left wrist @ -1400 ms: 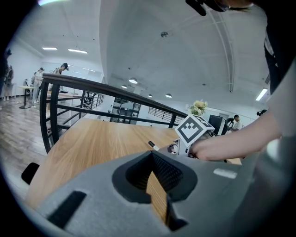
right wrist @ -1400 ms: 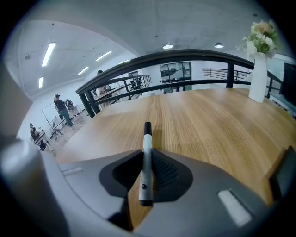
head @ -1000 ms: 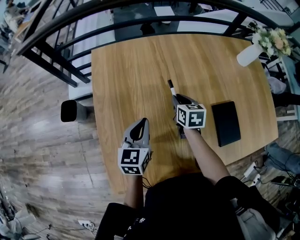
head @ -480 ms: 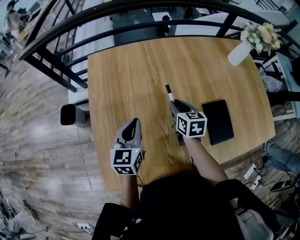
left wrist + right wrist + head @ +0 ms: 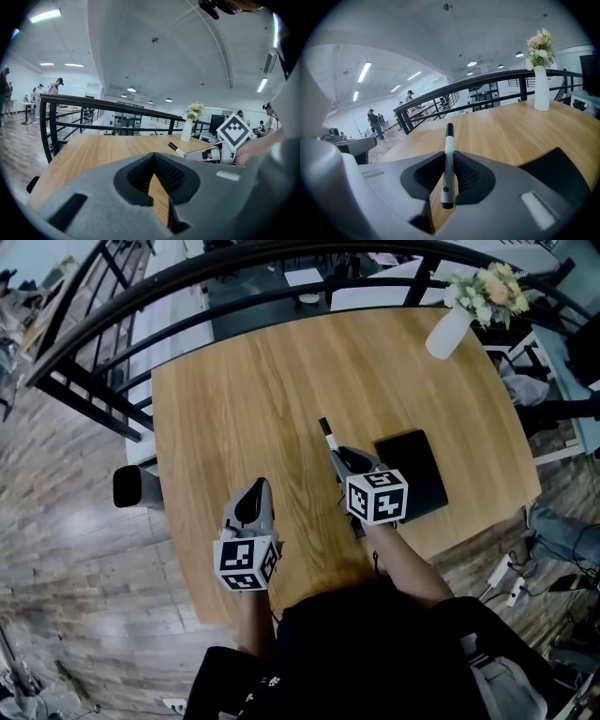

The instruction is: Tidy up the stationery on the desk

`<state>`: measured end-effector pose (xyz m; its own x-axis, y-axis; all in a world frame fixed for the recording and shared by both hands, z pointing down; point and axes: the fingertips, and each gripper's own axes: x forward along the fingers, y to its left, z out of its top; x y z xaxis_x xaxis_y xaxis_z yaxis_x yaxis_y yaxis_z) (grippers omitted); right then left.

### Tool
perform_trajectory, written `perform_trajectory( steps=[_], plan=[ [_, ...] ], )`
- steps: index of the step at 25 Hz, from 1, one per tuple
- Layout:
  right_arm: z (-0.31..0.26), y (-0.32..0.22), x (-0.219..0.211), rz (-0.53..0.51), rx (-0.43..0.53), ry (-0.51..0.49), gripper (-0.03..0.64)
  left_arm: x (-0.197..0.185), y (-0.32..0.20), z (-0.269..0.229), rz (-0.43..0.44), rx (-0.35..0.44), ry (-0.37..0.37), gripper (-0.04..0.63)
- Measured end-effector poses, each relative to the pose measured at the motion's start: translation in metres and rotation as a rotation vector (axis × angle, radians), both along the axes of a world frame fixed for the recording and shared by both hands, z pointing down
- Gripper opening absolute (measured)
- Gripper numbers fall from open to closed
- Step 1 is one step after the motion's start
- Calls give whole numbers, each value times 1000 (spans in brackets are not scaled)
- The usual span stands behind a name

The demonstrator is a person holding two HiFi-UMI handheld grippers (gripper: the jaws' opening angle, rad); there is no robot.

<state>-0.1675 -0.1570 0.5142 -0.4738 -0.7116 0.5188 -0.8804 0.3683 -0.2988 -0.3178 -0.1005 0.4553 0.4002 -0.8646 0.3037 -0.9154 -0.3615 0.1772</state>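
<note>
Right gripper [image 5: 337,457] carried the marker [image 5: 448,157] beside the case [image 5: 418,471], left gripper [image 5: 259,487] shut, empty; I'd stow next.

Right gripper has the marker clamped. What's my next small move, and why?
Probably swing the right gripper rightward and lower the marker beside the flat black item. The marker is clamped above the desk, that item lies just right of it, and no pen holder shows.
</note>
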Motion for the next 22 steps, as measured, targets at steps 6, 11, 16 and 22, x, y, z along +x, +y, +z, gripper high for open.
perform_trajectory(
  steps=[6,11,16,22],
  plan=[
    [0,7,40,26,-4,7,77,37,-5,-2,38,0,-8,-8],
    [2,16,75,52,-10,4,77,67,-8,-3,67,1,-22,-8],
    [3,26,109,77,-21,-4,75,99,-9,-4,95,-4,-30,-8],
    [4,36,146,96,-17,-23,75,137,-8,-3,119,-3,-38,-8]
  ],
)
